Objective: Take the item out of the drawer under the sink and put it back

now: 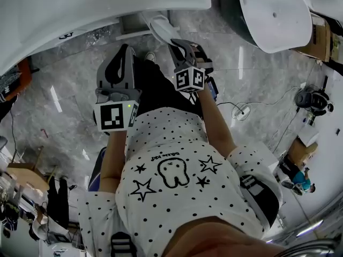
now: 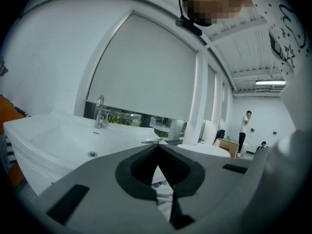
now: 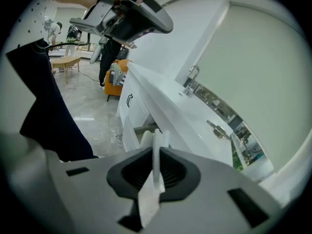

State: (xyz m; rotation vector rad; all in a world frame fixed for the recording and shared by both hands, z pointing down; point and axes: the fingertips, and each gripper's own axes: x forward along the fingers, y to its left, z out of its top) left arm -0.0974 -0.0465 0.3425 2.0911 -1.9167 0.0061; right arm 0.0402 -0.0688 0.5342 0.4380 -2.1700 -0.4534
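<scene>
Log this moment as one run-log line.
right gripper: shut on white flat item | left gripper: shut, empty | status: item held up beside sink counter, not yet put back

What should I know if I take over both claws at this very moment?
Left claw: shut, nothing in it, facing across the sink.
Right claw: shut on the thin white item, held up beside the sink cabinet.
Drawer: under the sink, appears open.
Done: the item is out of the drawer.
Left: lower the item back into the drawer and release it. Closing the drawer probably follows.
</scene>
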